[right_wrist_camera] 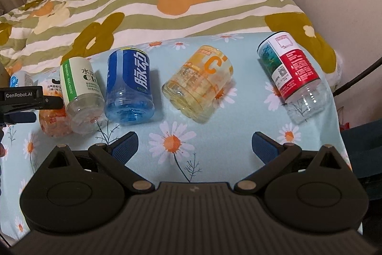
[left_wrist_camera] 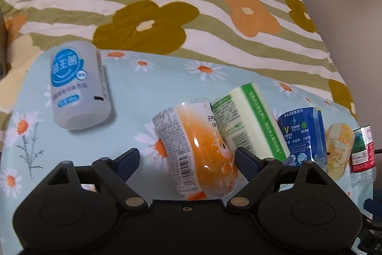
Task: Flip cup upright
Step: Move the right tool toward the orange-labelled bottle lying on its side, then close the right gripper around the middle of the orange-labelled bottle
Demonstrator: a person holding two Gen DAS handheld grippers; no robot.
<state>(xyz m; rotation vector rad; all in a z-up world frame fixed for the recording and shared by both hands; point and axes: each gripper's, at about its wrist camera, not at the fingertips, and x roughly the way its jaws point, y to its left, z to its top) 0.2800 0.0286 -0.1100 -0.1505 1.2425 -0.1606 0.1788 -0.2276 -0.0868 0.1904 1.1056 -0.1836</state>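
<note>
Several cut-bottle cups lie on their sides on a daisy-print cloth (right_wrist_camera: 214, 140). In the left wrist view, my left gripper (left_wrist_camera: 187, 158) is open around the orange cup (left_wrist_camera: 198, 152), its right finger close to the cup's side. Beside the orange cup lie a green-label cup (left_wrist_camera: 248, 121), a blue cup (left_wrist_camera: 303, 133), a yellow cup (left_wrist_camera: 339, 149) and a red-label cup (left_wrist_camera: 363, 149). A grey-blue cup (left_wrist_camera: 78, 90) lies apart at the left. My right gripper (right_wrist_camera: 194, 143) is open and empty, in front of the yellow cup (right_wrist_camera: 200, 83), between the blue cup (right_wrist_camera: 130, 85) and the red-label cup (right_wrist_camera: 291, 71).
A striped flowered quilt (left_wrist_camera: 167, 16) is bunched behind the cloth. A beige sofa back and wall lie beyond. The left gripper's body (right_wrist_camera: 21, 99) shows at the left edge of the right wrist view. A dark cable (right_wrist_camera: 358, 78) runs at the right.
</note>
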